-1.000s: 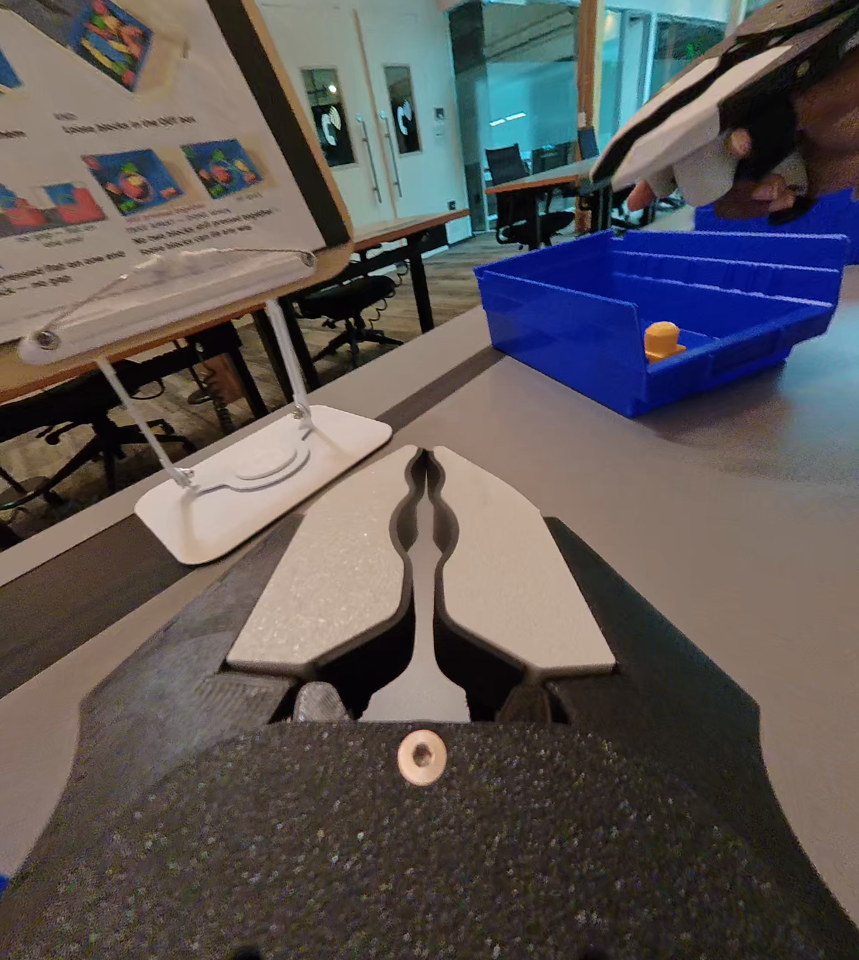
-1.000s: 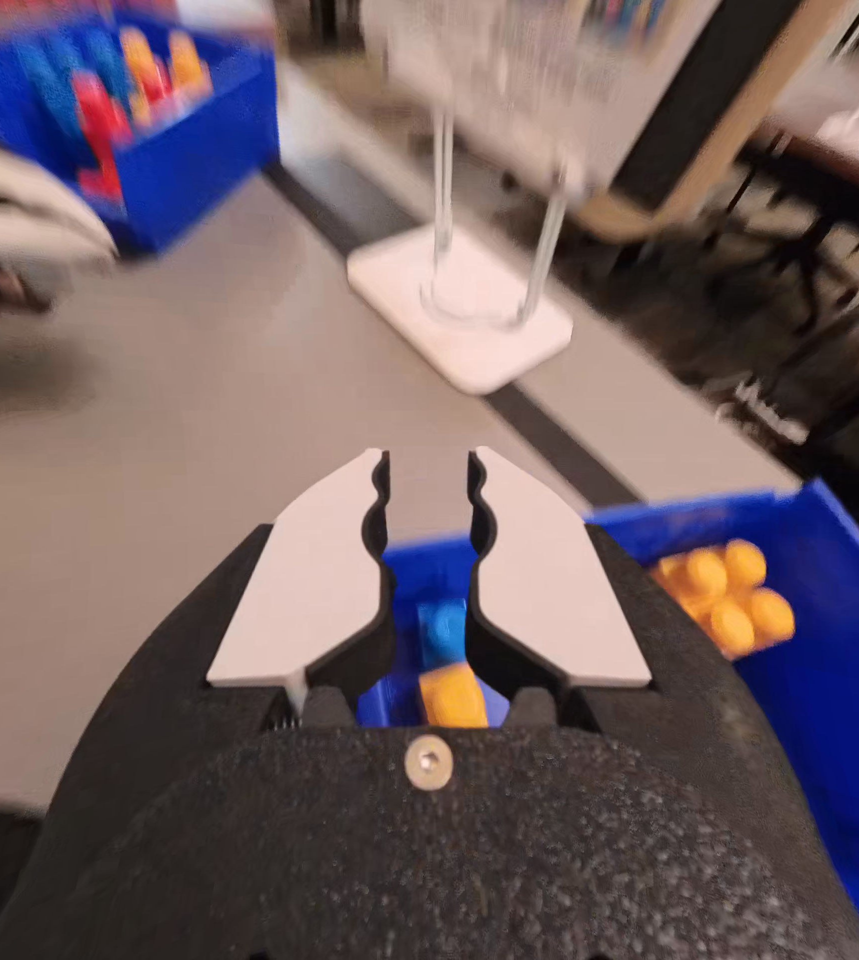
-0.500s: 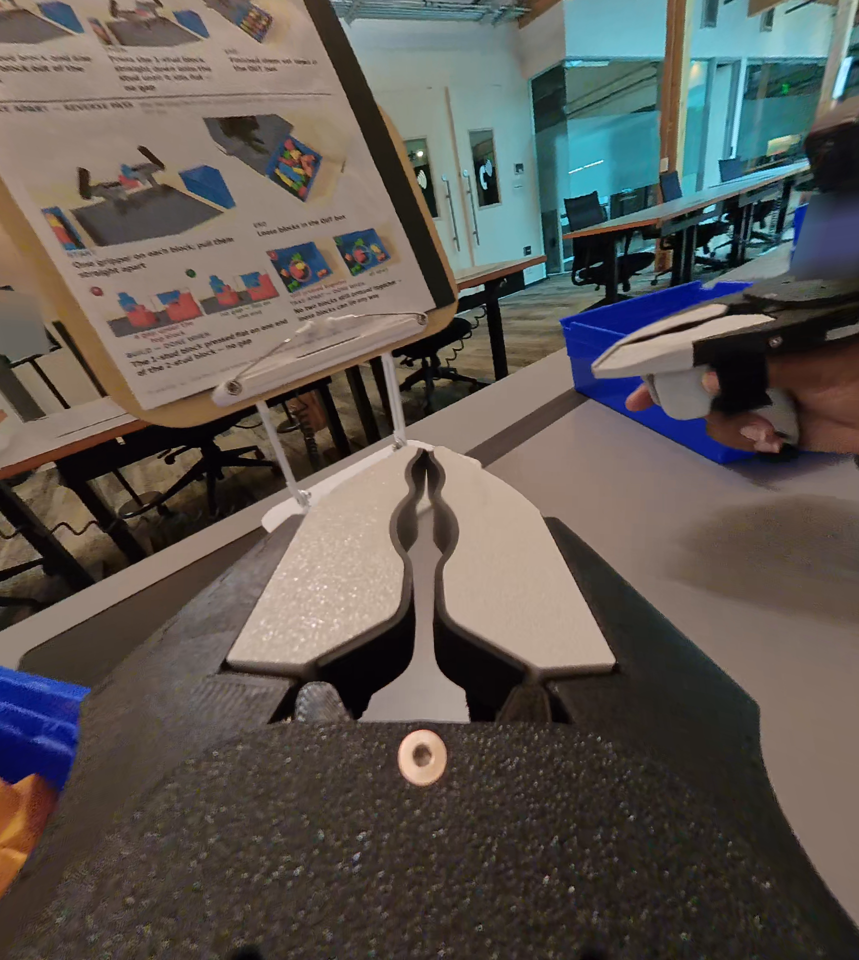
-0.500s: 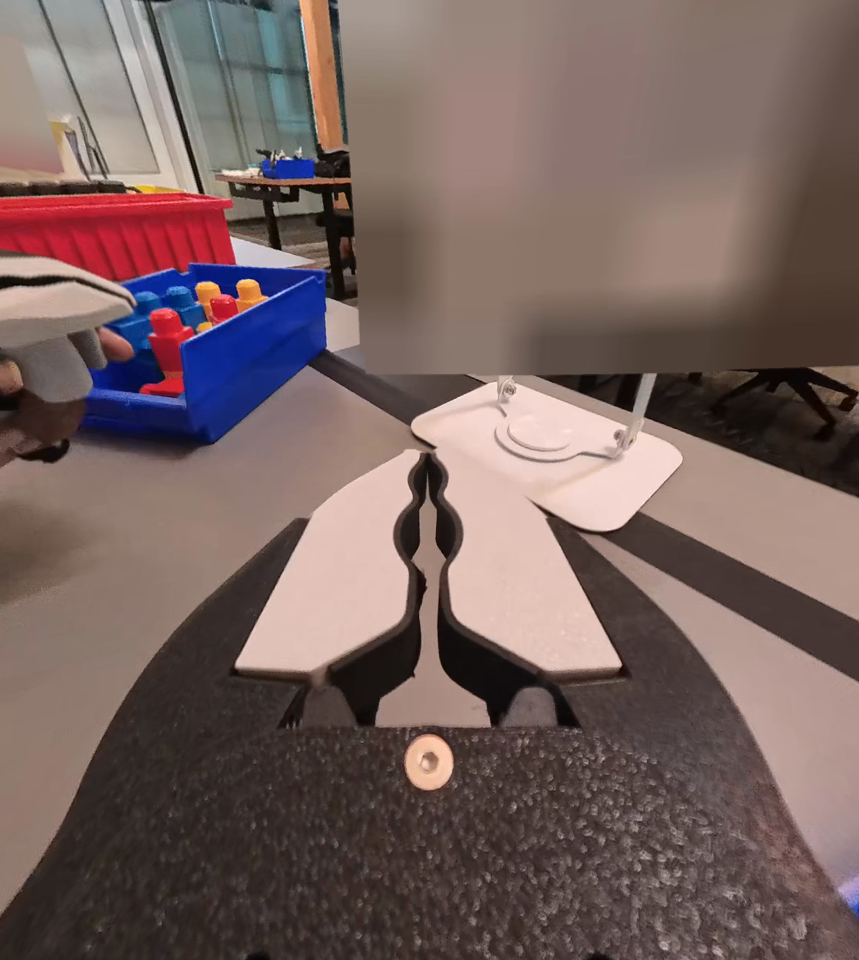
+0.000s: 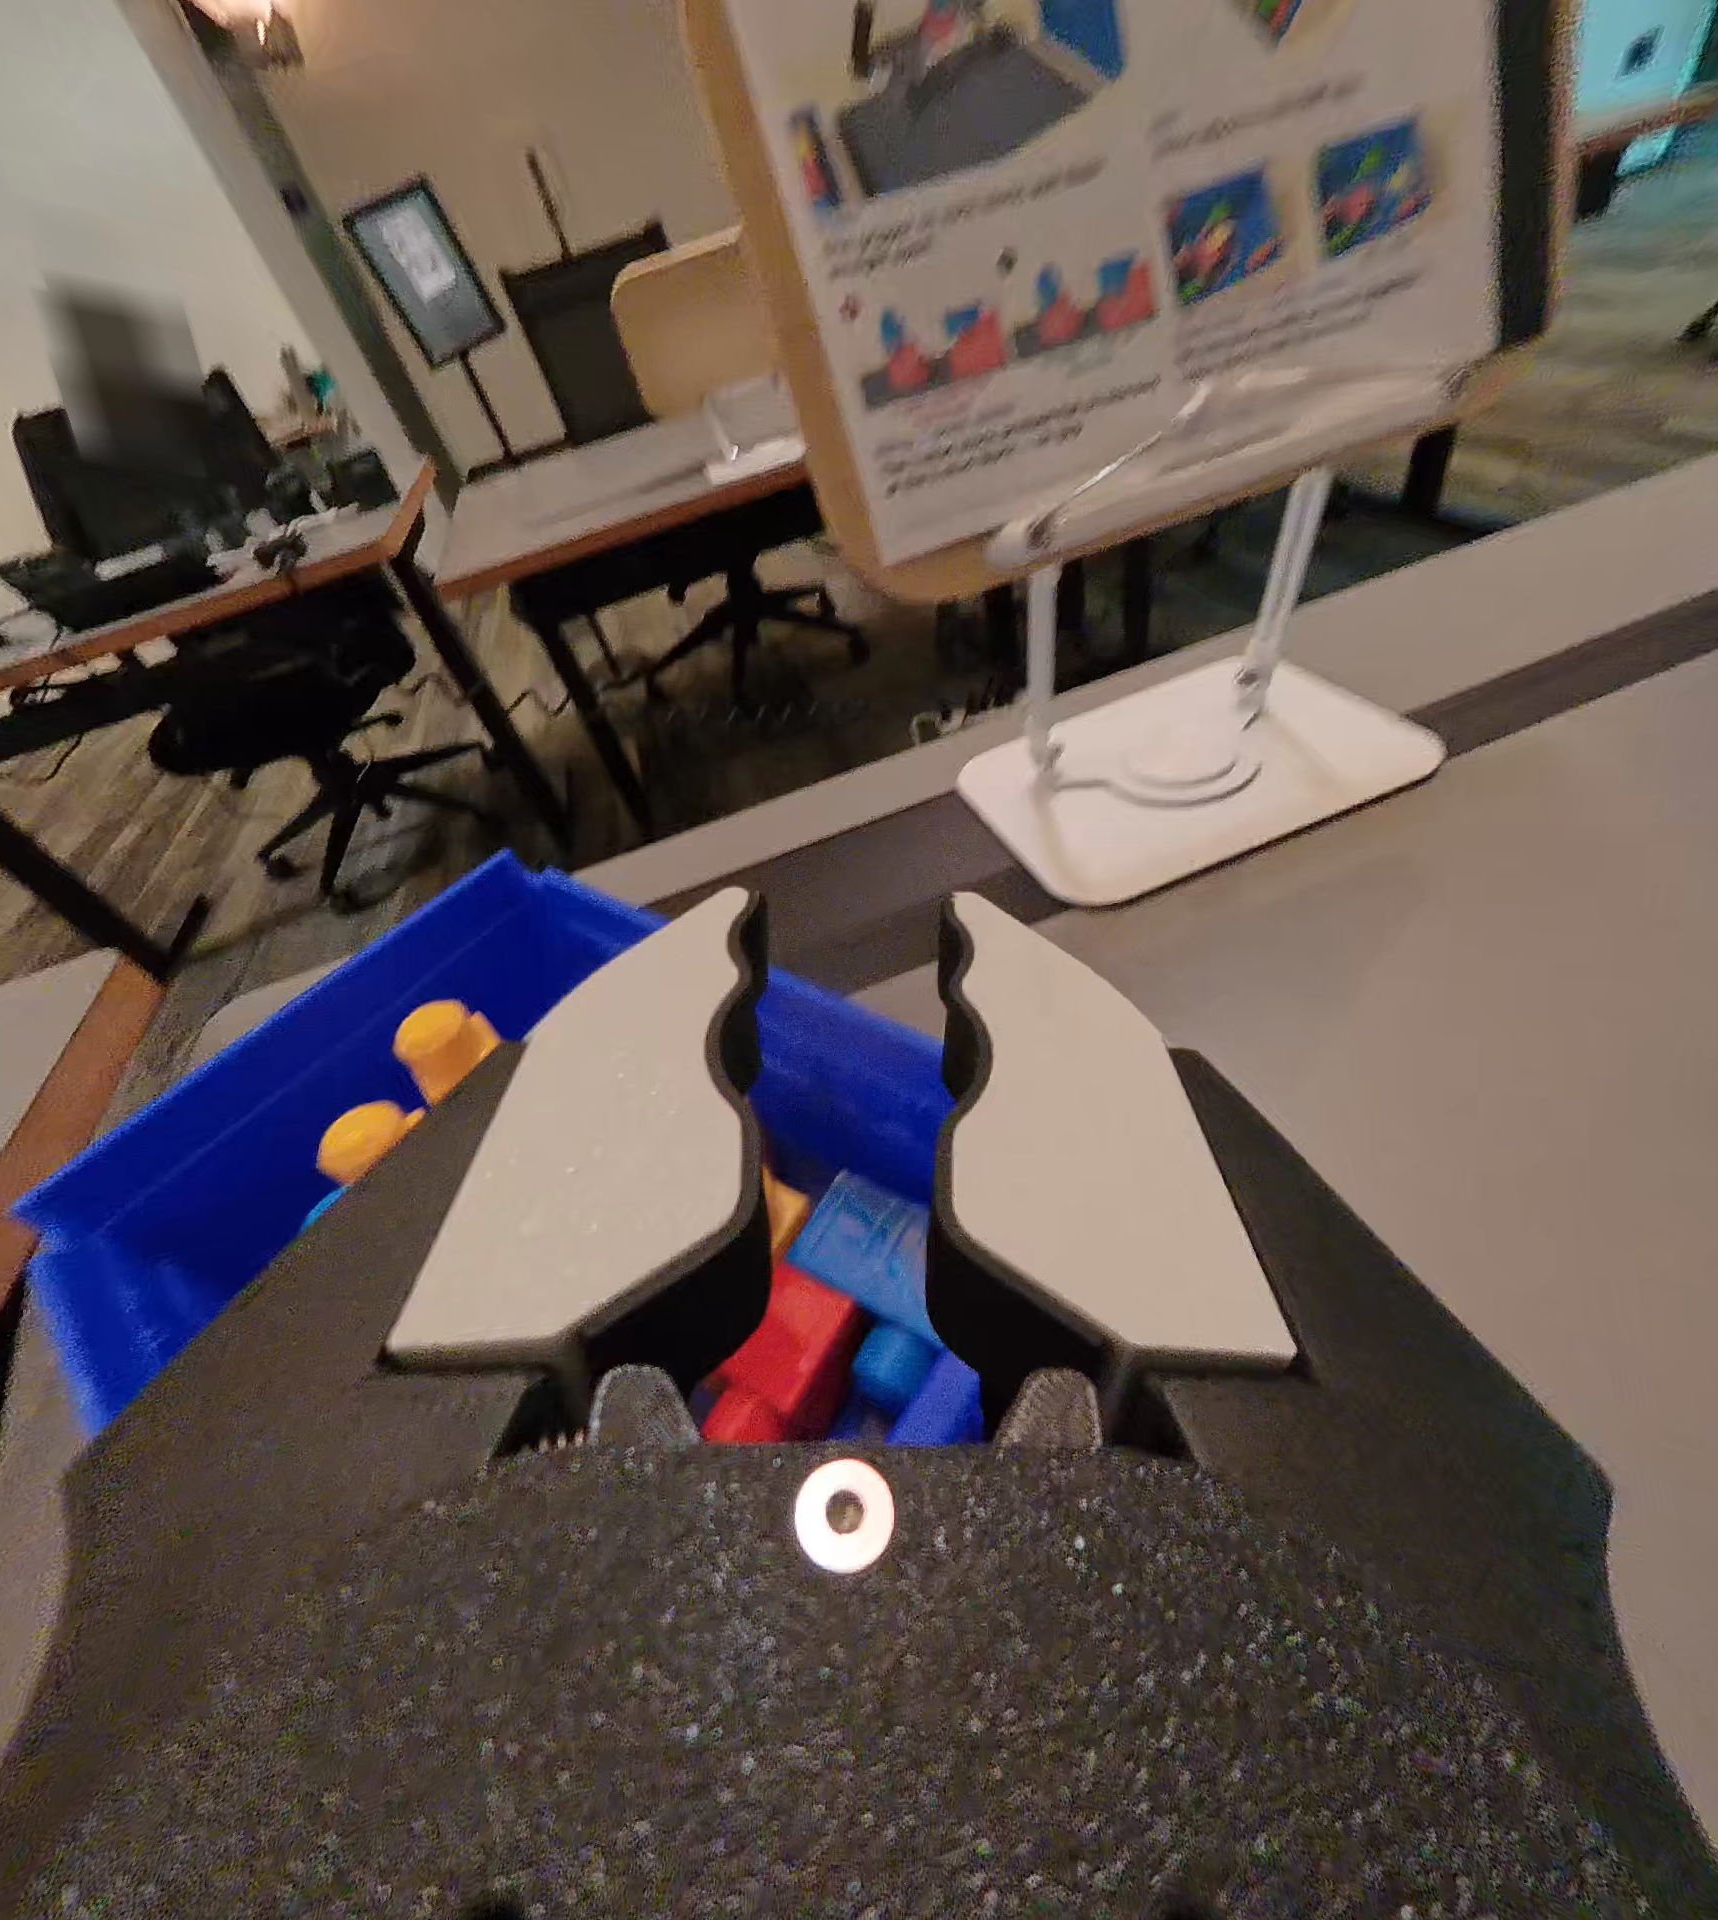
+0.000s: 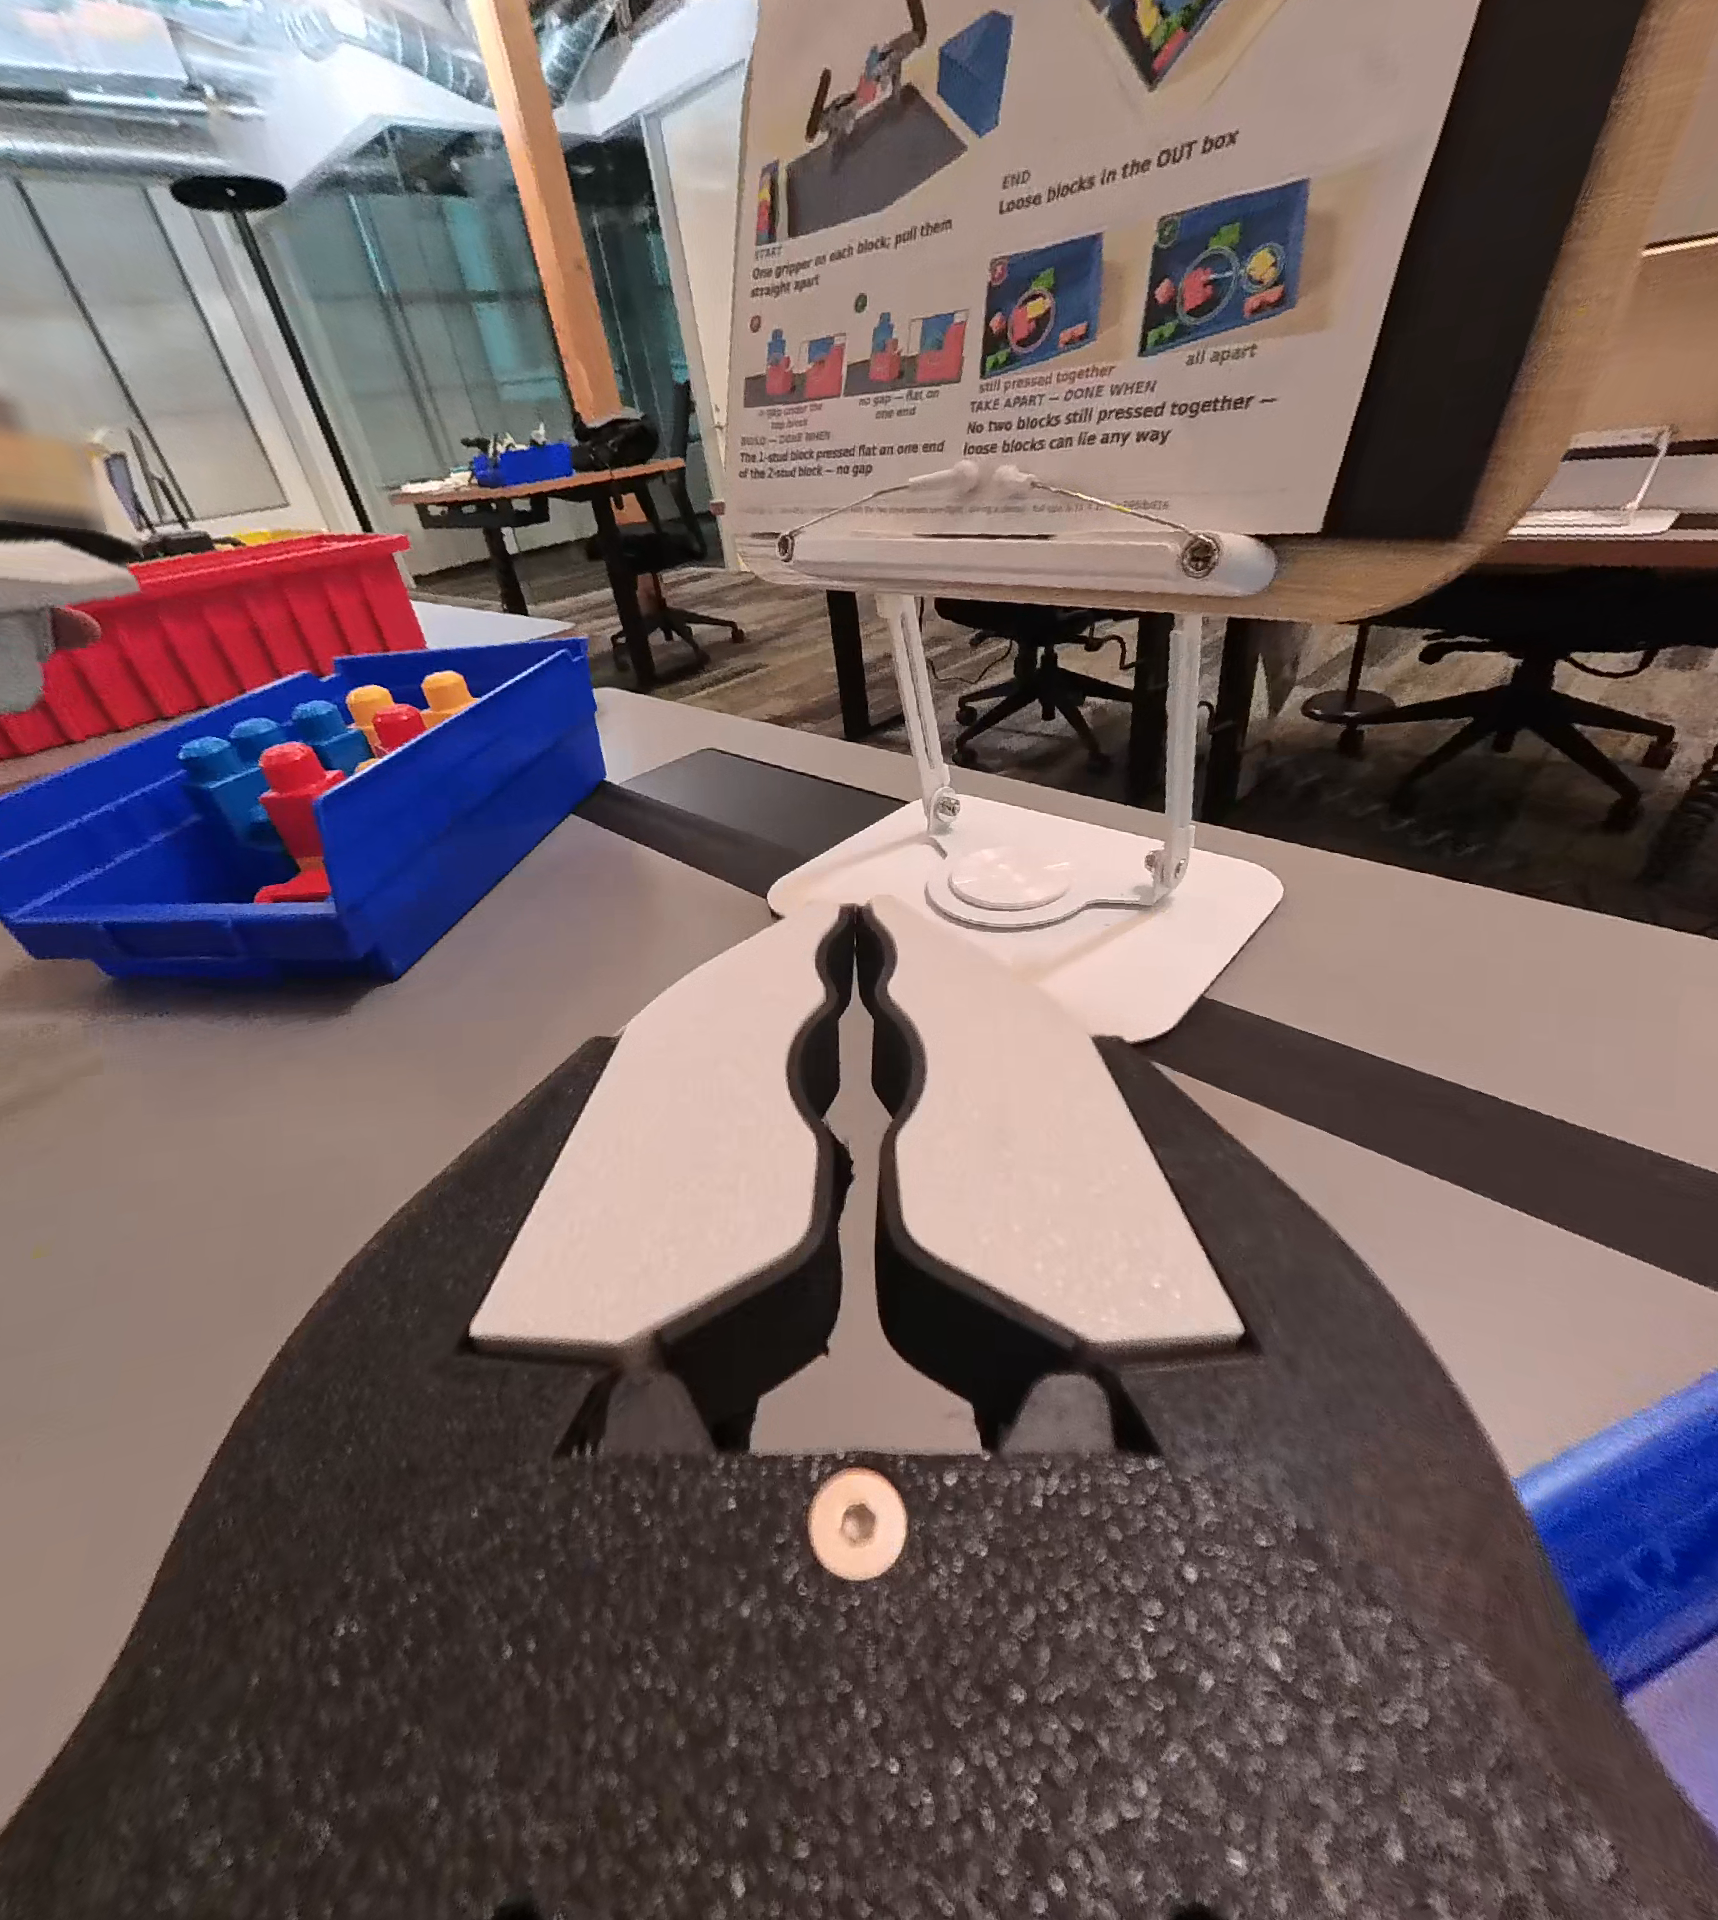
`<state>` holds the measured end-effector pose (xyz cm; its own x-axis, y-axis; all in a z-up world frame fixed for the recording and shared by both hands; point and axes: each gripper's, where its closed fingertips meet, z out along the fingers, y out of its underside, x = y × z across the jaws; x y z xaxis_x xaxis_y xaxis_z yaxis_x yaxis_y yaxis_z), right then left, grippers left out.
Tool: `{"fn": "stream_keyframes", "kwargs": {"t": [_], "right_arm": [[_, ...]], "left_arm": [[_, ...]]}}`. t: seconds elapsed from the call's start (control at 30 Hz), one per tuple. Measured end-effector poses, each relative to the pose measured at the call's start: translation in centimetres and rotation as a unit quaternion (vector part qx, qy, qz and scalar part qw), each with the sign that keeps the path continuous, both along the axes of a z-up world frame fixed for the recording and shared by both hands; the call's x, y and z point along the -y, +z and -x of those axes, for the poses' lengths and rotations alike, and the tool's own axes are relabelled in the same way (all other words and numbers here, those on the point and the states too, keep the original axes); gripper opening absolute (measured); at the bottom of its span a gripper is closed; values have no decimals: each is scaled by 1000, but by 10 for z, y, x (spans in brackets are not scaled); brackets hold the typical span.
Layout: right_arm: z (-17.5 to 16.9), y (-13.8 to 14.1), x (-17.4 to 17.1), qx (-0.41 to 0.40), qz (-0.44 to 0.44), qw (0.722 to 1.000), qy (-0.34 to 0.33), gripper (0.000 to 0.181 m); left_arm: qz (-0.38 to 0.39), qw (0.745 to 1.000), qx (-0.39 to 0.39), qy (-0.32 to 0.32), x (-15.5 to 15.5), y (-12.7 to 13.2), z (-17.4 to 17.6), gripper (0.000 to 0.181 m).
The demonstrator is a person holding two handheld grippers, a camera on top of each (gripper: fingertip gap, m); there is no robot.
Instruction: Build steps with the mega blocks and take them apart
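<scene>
Grey table, office desks beyond.

White document stand, red crate

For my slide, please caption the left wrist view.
Open left gripper poised over a blue bin of mega blocks.
</scene>
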<state>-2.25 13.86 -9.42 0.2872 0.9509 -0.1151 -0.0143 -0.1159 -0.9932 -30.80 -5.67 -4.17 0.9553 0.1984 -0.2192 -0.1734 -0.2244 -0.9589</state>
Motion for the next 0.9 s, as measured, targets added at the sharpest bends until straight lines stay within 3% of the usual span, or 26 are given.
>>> {"fn": "stream_keyframes", "kwargs": {"t": [0.17,0.27,0.47,0.6,0.9], "right_arm": [[1,9,5,-24,-6,1000,2,0],[4,6,9,-18,-12,1000,10,0],[7,6,15,-21,-15,999,35,0],[9,8,26,-34,-27,997,69,0],[13,7,32,-21,-43,996,81,0]], "left_arm": [[129,990,18,47,16,-33,41,42],[198,977,13,82,26,-54,65,37],[296,947,93,80,20,-99,76,42],[289,946,65,132,16,-100,93,46],[310,933,101,155,12,-133,97,51]]}}
